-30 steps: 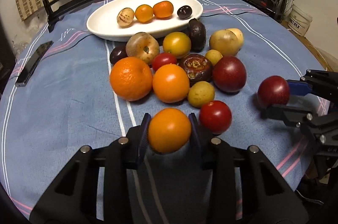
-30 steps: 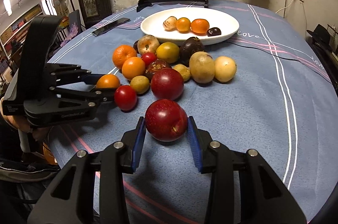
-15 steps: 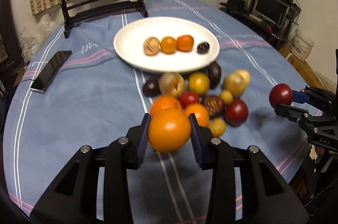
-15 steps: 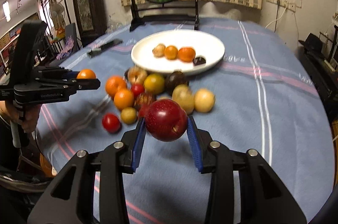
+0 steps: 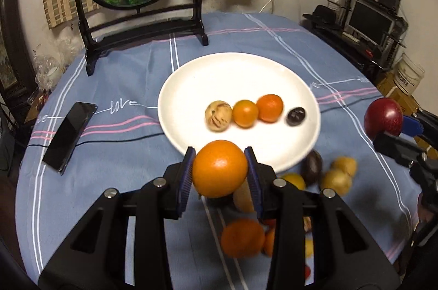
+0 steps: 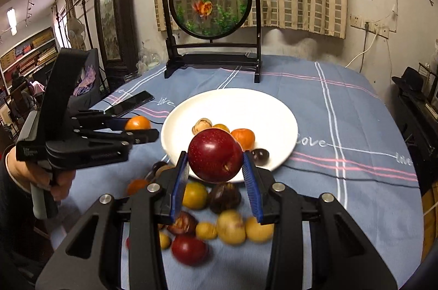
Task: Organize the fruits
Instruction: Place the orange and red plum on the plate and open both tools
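Left wrist view: left gripper (image 5: 219, 173) clamps an orange (image 5: 219, 169) just short of the plate's (image 5: 191, 82) near rim, while right gripper (image 6: 215, 168) grasps a red plum (image 6: 215, 154).

Each gripper (image 5: 220, 175) had black angular arms, silver screws and ribbed blue pads (image 6: 249, 186); the person's sleeve (image 6: 8, 197) was dark.

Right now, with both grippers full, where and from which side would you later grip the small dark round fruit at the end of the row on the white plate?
Grip the small dark round fruit across its widest part, coming from above. An orange fruit sits on one side, so set the fingers along the free near-far line. The white plate is shallow, so its rim should not block a descent.
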{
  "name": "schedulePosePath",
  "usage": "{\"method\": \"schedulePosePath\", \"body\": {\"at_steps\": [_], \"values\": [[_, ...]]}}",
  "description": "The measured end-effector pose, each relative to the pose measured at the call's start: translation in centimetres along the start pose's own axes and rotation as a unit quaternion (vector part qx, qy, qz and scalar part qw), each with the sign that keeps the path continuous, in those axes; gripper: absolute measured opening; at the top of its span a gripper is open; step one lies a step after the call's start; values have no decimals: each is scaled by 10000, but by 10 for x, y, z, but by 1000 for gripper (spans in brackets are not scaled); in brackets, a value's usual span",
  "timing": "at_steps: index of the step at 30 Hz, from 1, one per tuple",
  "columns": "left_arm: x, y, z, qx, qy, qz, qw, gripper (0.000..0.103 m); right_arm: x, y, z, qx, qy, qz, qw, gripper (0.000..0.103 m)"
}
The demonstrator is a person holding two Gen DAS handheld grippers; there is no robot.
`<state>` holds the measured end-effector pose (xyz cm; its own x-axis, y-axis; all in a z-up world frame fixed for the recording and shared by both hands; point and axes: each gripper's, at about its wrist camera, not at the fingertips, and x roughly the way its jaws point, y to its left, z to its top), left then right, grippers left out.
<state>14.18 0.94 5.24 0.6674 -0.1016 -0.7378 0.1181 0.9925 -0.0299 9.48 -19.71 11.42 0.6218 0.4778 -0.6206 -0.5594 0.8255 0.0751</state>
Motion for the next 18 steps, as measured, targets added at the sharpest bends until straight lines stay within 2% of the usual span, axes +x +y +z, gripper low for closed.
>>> {"method": "schedulePosePath", "body": {"at_steps": [7, 14, 15, 16, 17, 18], "values": [[45, 11, 16, -244, 256, 123, 9993, 37, 66, -12, 8, 222, 525, -26, 9984, 40], [71, 18, 21, -344, 448, 222, 9982, 38, 97, -22, 8, 280, 798, -259, 9961, 41], [74, 20, 22, -380, 438, 250, 9980, 41, 100, -22, 7, 270, 859, -314, 9954, 42], [74, 21, 23, -428, 377, 272, 9980, 51, 103, -23, 6, 276, 868, -350, 9952, 44], [73, 21, 24, -453, 303, 297, 9981, 63, 103, -23, 6, 300, 836, -362, 9954, 52], [71, 21, 24, -462, 211, 340, 9981, 67, 102, -24, 6, 315, 799, -385, 9956, 62]]}}
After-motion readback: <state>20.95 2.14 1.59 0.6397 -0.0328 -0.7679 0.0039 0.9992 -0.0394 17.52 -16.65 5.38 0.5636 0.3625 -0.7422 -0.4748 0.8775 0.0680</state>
